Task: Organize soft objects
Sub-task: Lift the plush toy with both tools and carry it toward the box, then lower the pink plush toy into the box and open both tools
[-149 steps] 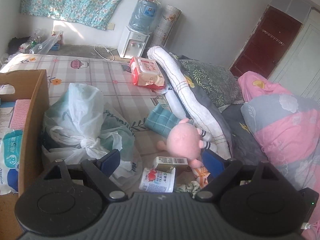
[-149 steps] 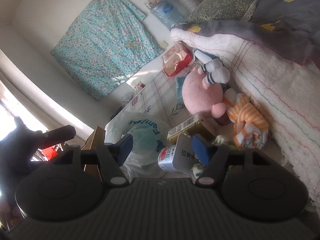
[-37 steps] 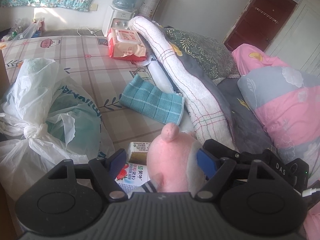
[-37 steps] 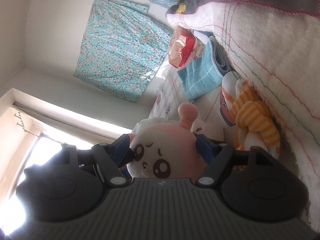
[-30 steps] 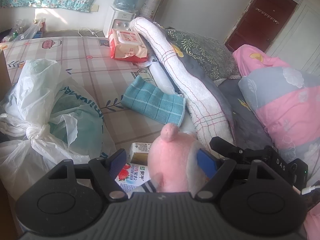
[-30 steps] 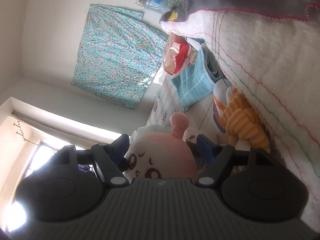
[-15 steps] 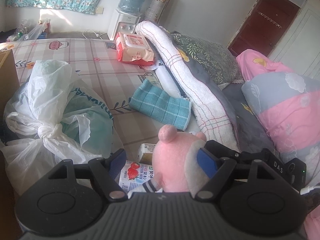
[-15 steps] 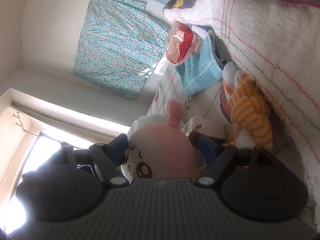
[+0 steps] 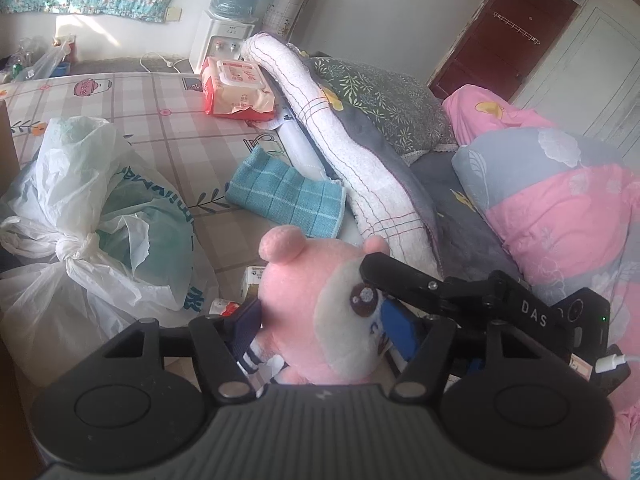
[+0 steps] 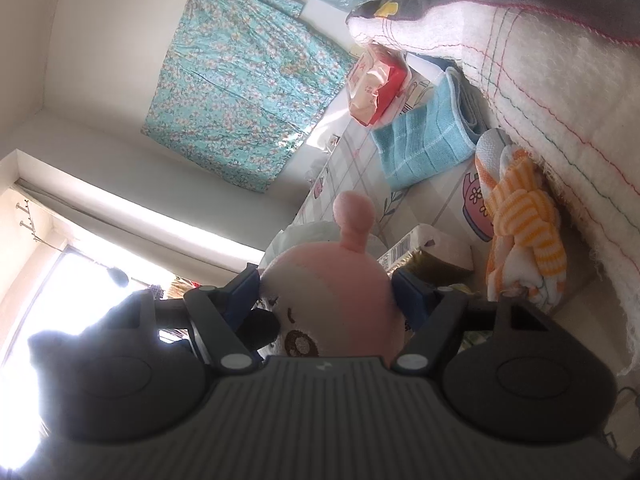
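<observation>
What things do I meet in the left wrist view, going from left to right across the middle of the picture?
White plastic bag → teal checked towel → white quilted blanket roll → pink and grey quilt.

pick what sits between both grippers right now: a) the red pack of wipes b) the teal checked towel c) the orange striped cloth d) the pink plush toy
d: the pink plush toy fills the gap of the left gripper and of the right gripper, whose jaws are closing, while the teal checked towel lies apart on the bed.
</observation>
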Motion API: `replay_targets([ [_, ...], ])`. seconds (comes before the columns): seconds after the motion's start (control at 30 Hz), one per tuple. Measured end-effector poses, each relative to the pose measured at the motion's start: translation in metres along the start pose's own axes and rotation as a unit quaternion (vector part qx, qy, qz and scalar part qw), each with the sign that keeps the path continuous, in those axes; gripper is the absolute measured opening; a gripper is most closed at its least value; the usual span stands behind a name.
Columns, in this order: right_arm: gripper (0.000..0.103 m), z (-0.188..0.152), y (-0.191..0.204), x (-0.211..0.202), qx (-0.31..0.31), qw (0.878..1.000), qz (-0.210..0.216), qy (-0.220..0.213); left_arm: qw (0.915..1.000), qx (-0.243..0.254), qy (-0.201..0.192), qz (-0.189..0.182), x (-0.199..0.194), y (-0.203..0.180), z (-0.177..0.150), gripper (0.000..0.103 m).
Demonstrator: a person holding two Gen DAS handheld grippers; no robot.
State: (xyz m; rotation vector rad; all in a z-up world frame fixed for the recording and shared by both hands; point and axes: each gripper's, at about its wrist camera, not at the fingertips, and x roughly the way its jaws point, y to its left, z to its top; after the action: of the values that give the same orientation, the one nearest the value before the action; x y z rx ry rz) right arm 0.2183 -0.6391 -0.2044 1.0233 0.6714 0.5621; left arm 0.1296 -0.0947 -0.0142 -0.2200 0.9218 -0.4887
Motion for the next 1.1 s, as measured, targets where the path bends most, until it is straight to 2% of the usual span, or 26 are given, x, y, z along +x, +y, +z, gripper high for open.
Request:
replay_targets([
  [0.33,0.073,-0.01,0.065,-0.013,-0.061,0.998,0.018,0.003,0.9982,-0.007,-0.058,-0.009,-0.064,0.002,-0.005,0.067],
  [0.6,0.073,-0.037,0.148,0.021,-0.128,0.988,0.057,0.068,0.9901,-0.049,-0.129,0.027,-0.141,0.036,-0.019,0.068],
  [0.77,0.074,-0.068,0.211,0.072,-0.178,0.97,0.082,0.142,0.9769,-0.102,-0.176,0.067,-0.195,0.078,-0.034,0.068],
  [0.83,0.074,-0.081,0.231,0.096,-0.191,0.962,0.086,0.175,0.969,-0.134,-0.19,0.083,-0.214,0.102,-0.042,0.068],
  [1.1,0.074,-0.138,0.293,0.205,-0.235,0.923,0.05,0.301,0.941,-0.244,-0.198,0.125,-0.242,0.196,-0.055,0.07],
])
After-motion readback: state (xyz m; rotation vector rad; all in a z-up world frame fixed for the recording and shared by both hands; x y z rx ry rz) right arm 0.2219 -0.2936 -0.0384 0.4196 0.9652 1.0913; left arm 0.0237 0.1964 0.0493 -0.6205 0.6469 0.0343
